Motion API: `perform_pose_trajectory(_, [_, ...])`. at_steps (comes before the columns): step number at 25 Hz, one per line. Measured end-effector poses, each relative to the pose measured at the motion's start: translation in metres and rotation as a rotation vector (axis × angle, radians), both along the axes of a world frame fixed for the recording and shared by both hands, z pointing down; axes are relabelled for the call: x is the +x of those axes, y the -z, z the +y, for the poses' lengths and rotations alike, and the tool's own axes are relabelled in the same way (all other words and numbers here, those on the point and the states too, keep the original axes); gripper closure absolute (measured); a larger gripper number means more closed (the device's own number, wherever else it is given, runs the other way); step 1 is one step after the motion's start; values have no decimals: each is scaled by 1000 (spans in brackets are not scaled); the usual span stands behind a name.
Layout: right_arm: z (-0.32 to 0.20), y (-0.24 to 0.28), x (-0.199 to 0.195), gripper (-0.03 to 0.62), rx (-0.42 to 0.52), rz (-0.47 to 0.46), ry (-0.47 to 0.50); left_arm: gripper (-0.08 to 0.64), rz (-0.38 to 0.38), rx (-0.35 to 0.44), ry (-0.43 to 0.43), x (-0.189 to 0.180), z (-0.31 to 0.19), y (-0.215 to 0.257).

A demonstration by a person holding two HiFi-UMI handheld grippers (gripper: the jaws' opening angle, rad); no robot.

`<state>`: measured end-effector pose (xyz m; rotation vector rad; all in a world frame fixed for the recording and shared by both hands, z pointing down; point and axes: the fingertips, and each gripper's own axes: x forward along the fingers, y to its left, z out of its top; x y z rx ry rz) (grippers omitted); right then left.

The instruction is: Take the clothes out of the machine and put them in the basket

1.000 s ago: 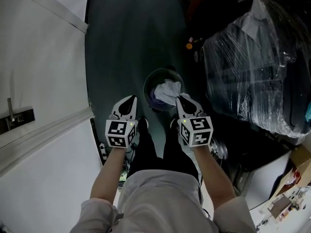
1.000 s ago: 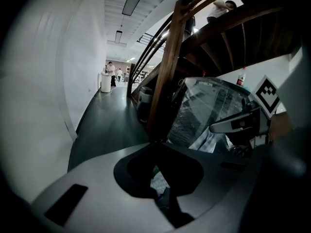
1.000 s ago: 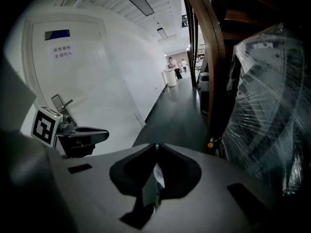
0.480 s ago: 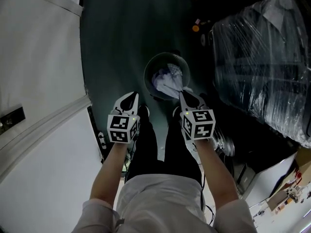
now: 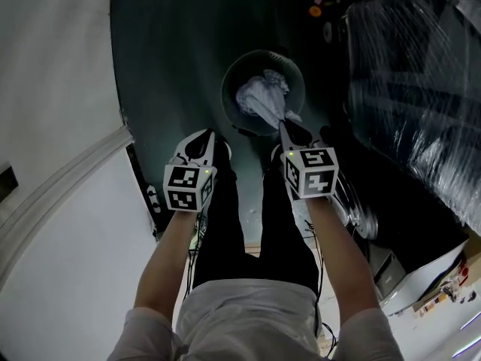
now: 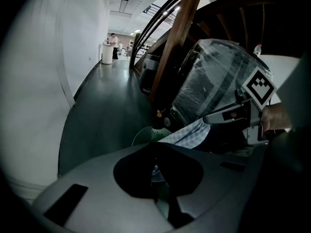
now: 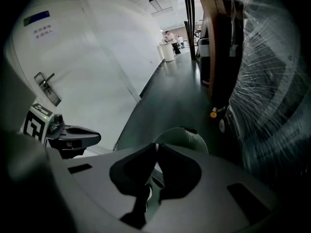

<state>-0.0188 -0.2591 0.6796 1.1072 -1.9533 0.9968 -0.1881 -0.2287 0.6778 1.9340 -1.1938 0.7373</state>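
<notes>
A round grey basket (image 5: 234, 74) stands on the dark floor ahead of my feet, with pale clothes (image 5: 255, 96) piled in it. My right gripper (image 5: 285, 125) is shut on a blue-checked cloth (image 5: 289, 116) at the basket's near right rim, and the cloth trails down into the pile. The left gripper view shows that cloth (image 6: 192, 132) hanging from the right gripper (image 6: 226, 116) over the basket (image 6: 146, 136). My left gripper (image 5: 201, 136) hangs shut and holds nothing, left of the basket and short of its rim. In the right gripper view a strip of cloth (image 7: 156, 177) shows between the closed pads.
A white wall and door (image 5: 52, 89) run along the left. A large plastic-wrapped load (image 5: 421, 74) stands close on the right. A small orange object (image 5: 316, 10) lies on the floor beyond the basket. My legs and shoes (image 5: 225, 150) are just behind the grippers.
Both grippers have come down towards the basket. The checked cloth in the right gripper has sunk with it and now lies more on the pile.
</notes>
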Motion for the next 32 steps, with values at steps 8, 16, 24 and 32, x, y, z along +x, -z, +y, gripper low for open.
perform_pose_trajectory(8, [1,-68,4,565,-75,32,-4,543,4,-50,3,-2,1,-55])
perform_pose_trajectory(16, [10,-129,12,565,-134,70,3,543,8,-98,5,5,7,-108])
perform_pose_trajectory(24, [16,-171,18,565,-156,95,16,543,0,-154,9,4,17,-161])
perform_pose_trajectory(32, [21,-207,19,563,-208,103,-23,543,29,-237,77,3,19,-194])
